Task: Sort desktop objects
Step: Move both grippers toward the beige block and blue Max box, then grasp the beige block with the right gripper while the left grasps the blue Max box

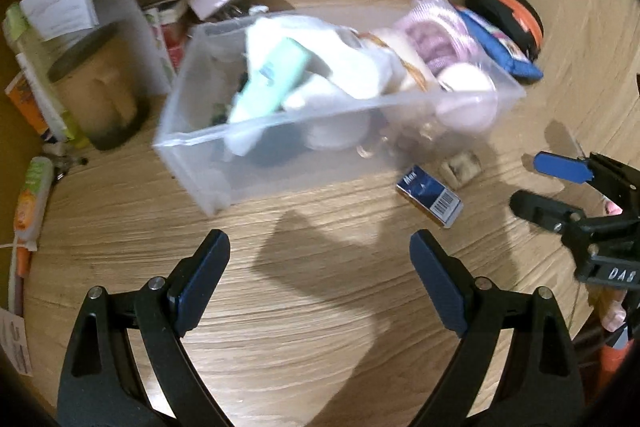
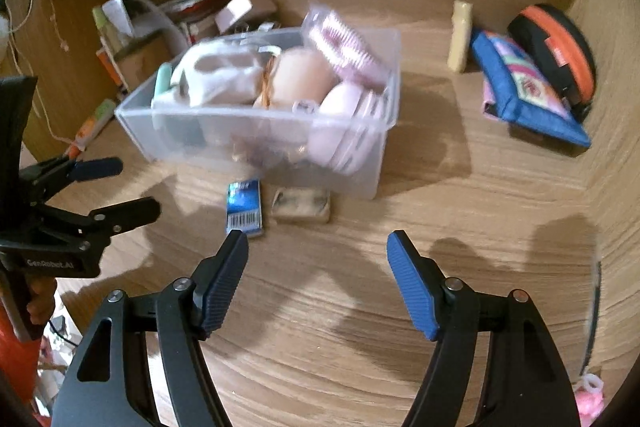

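wood-grain desk (image 1: pixel 320 307) fills the left wrist view, walled at the back by brown board, and on it sits a clear plastic storage bin (image 1: pixel 280 155) near the middle, heaped with soft white cloth, a mint-green tube and a pink round case. just in front of its right corner lie a small dark-blue cardboard box with a barcode (image 1: pixel 430 195) and, beside that, a pale beige block (image 1: pixel 460 167), both loose on the desk. the left gripper (image 1: pixel 320 251) hangs over bare wood with its fingers wide apart and nothing between them; the right gripper (image 1: pixel 536 183) shows at the right edge, also spread and empty. from the right wrist view the blue box (image 2: pixel 244 207) and the beige block (image 2: pixel 302 206) lie side by side against the bin (image 2: pixel 360 163), close ahead of the right gripper (image 2: pixel 316 251), its jaws parted; the left gripper (image 2: pixel 116 187) stands open toward the left edge. toward the back right corner rest a blue fabric pouch (image 2: pixel 528 87) and a black-and-orange round case (image 2: pixel 556 47). the blue box looks light and stiff but probably crushable, so i would pinch it gently across its short sides; the block seems firmer and plainer to grip, though blur hides its surface.
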Demonstrator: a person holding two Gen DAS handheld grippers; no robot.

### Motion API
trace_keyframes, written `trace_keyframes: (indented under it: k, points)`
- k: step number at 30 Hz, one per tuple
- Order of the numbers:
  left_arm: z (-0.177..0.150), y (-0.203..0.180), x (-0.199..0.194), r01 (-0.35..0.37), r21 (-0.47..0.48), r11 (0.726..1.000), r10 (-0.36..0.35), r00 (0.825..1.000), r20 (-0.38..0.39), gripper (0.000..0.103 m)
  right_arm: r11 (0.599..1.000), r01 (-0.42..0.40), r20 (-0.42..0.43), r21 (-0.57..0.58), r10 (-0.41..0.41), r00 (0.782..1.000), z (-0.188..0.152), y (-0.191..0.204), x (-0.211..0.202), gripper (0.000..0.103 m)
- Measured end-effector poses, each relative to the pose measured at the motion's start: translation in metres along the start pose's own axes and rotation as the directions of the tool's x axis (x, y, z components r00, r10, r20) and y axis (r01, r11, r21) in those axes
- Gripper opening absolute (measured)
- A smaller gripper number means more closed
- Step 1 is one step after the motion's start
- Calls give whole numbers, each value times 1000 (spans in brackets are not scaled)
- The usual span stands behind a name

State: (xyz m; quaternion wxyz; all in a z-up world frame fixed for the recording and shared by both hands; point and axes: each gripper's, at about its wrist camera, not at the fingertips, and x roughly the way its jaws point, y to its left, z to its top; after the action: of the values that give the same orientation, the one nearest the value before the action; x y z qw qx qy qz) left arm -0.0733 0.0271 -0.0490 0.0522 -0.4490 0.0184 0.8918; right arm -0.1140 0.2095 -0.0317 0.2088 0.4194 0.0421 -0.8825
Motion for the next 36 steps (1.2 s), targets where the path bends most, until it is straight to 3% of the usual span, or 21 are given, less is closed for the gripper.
trace_keyframes:
  k: [10,13,16,24,25,26,32,36]
  points:
    - [-10,7,4,19,-33,999,-19,1000,-19,92,1000,9,-91,-30,-11,996,17,14,40,68]
    - [-14,12,4,21,-42,999,-22,999,-24,92,1000,10,-81,-13,-11,997,18,12,43,59]
    - [-15,8,6,3,6,1000,-3,1000,-28,92,1000,18,-75,19,-17,997,18,7,44,52]
    - [-9,-15,16,43,86,995,-38,998,-58,92,999,47,-77,-12,-48,996,19,16,46,51]
    - [-8,-18,18,45,92,995,-40,997,-62,92,999,50,-76,-20,-51,996,20,17,47,48]
    - [-7,-20,19,48,99,994,-42,997,-67,92,998,55,-73,-28,-57,996,19,19,47,37]
    - [2,-38,29,70,143,987,-57,994,-95,92,999,-20,-68,37,22,997,15,4,34,37]
    - [11,-51,38,65,170,983,-48,994,-103,92,998,-13,-26,62,15,1000,8,-7,14,37]
